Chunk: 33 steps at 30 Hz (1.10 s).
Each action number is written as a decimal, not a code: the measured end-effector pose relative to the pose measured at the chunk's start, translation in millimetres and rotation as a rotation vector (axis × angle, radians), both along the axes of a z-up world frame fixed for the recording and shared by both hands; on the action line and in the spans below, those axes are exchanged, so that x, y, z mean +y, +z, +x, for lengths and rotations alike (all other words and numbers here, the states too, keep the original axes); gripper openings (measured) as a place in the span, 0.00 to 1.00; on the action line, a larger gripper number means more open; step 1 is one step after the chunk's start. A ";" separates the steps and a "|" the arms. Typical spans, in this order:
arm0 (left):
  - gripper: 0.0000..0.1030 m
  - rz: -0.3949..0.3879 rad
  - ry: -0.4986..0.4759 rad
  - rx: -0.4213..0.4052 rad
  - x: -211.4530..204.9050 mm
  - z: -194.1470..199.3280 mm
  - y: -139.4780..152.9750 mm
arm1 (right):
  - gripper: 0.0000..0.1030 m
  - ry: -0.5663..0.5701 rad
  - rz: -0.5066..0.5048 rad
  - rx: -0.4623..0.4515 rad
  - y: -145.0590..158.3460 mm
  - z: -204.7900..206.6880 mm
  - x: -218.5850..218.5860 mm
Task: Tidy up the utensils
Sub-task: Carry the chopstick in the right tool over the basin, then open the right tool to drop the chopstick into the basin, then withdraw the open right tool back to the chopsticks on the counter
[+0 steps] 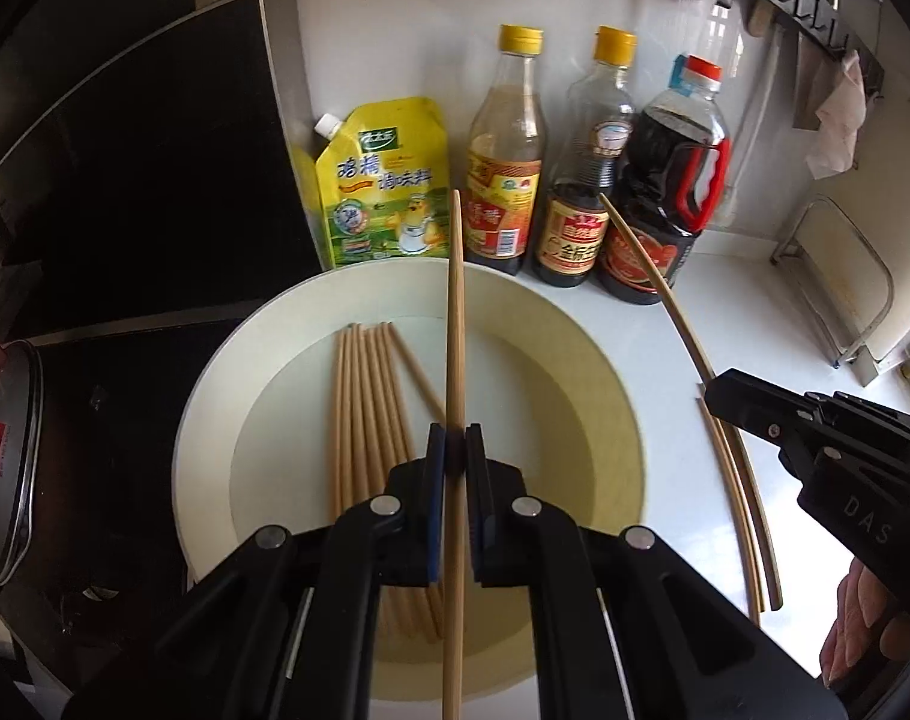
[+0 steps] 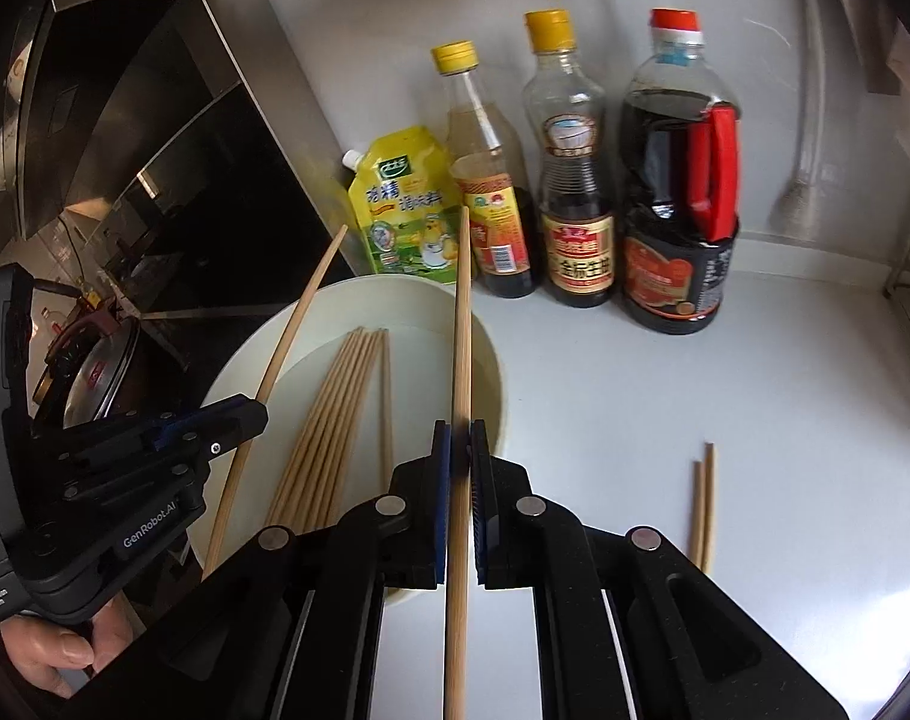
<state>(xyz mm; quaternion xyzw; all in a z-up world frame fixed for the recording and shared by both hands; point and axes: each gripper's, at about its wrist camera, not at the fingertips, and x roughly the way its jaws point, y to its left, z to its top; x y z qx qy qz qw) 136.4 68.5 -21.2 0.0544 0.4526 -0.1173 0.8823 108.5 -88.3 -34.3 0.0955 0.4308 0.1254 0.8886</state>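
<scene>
A white plate sits on the counter with several wooden chopsticks lying in it; both show in the right wrist view too, plate and chopsticks. My left gripper is shut on one chopstick and holds it over the plate. My right gripper is shut on another chopstick above the plate's right edge. Two loose chopsticks lie on the counter to the right; they also show in the left wrist view.
A yellow seasoning pouch and three sauce bottles stand behind the plate against the wall. A black stove with a pot lid is to the left. A metal rack stands at far right.
</scene>
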 end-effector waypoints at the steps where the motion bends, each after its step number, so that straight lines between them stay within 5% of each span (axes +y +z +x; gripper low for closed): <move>1: 0.07 0.000 0.008 0.007 5.7 3.9 -3.3 | 0.06 0.013 -0.003 0.006 -1.5 4.9 8.8; 13: 0.07 -0.001 0.061 0.101 42.3 44.7 -48.9 | 0.06 0.115 0.001 0.147 -44.7 64.1 77.8; 24: 0.08 -0.019 0.088 0.166 54.9 52.4 -71.1 | 0.08 0.120 -0.028 0.200 -64.6 69.4 85.5; 29: 0.32 -0.030 0.117 0.152 61.6 50.4 -66.9 | 0.15 0.105 -0.029 0.195 -62.6 64.7 79.8; 33: 0.36 -0.038 0.131 0.136 65.5 46.2 -60.7 | 0.15 0.097 -0.025 0.188 -58.4 59.3 76.1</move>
